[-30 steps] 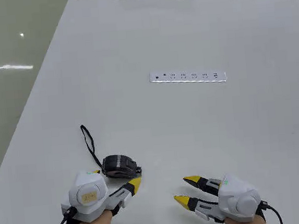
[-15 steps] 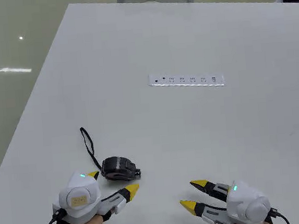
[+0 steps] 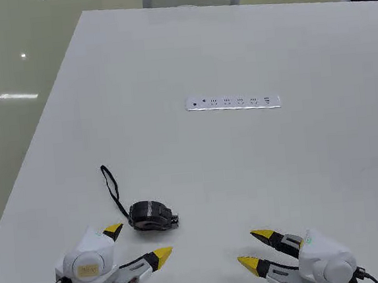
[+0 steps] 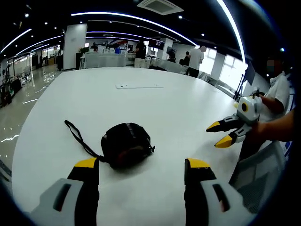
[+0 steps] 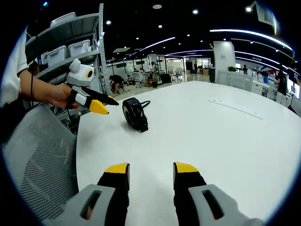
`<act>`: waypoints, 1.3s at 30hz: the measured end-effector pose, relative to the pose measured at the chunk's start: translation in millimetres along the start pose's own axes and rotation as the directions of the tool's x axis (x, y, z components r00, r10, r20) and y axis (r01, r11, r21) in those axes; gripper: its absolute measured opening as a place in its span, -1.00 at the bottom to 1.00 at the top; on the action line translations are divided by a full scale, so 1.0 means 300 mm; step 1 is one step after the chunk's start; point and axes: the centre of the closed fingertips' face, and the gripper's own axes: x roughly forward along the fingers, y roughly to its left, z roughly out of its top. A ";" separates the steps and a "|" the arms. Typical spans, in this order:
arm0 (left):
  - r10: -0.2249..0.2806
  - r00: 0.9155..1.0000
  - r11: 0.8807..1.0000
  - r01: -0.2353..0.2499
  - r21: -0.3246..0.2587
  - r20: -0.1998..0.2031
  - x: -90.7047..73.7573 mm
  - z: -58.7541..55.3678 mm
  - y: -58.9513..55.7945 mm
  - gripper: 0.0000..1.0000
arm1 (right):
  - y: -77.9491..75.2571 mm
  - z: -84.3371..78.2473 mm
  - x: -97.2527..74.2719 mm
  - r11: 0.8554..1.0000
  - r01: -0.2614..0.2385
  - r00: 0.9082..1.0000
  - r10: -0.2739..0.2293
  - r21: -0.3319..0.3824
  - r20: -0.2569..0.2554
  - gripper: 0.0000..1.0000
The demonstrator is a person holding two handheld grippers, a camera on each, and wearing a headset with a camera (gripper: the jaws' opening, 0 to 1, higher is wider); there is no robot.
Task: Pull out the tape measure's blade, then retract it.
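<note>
1. Left claw [image 3: 137,241] had pulled back toward the near-left corner since a second ago. Back then its yellow tips sat on either side of the tape measure [image 3: 152,215]; now they were on the near side of it, not touching.
2. Right claw [image 3: 254,248] had also drawn back a little toward the near edge. The tape measure had kept its spot relative to the power strip [image 3: 233,102].
3. The tape measure's black case lay on the white counter [image 3: 244,163], in the near-left part, just beyond the left claw's tips. No length of blade was drawn out.
4. Its black strap [image 3: 111,185] ran from the left side of the case toward the far left, lying flat on the counter.
5. The left claw was released, jaws spread wide with nothing between them. In the left gripper view the case sat just past the tips, roughly centred in the gap.
6. The right claw was also released, jaws parted and holding nothing. It was to the right of the tape measure and apart from it, tips pointing left.
7. The power strip, white and flat, lay mid-counter on the far side, well apart from the tape measure.
8. In the right gripper view a hand [image 5: 59,96] held the left claw left of the case. A mesh chair back [image 5: 42,155] was near, and a shelf with bins [image 5: 70,42] stood behind.
</note>
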 end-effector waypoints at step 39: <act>0.031 0.999 0.999 -0.030 -0.031 0.013 -0.221 -0.141 0.110 0.47 | -0.007 -0.013 -0.162 0.994 0.105 0.994 -0.106 0.036 0.025 -0.08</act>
